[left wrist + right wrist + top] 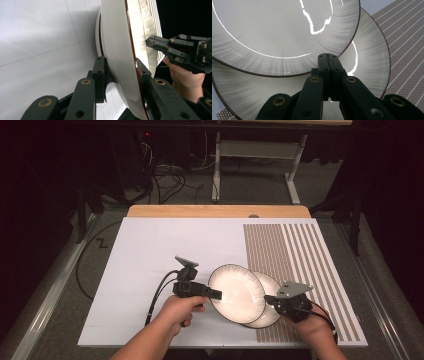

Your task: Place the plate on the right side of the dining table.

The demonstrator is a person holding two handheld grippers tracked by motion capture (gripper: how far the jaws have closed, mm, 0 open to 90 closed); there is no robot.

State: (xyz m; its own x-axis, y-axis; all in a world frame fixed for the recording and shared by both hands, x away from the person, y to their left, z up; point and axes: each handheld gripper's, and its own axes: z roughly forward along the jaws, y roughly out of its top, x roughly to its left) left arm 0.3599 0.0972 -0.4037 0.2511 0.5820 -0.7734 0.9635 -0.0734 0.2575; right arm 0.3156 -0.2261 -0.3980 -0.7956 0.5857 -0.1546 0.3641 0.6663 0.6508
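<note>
A dark room with cables on the floor surrounds a white tabletop (150, 250), whose right part carries a brown striped mat (300, 255). Near the front edge, an upper plate (236, 292) is tilted up off a lower plate (267, 312) that lies partly on the mat. The left claw (216, 294) grips the upper plate's left rim between its jaws. The right claw (270, 299) is closed, empty, over the lower plate's rim.

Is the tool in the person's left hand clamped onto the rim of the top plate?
Yes, the left tool has one jaw on each side of the top plate's rim.
</note>
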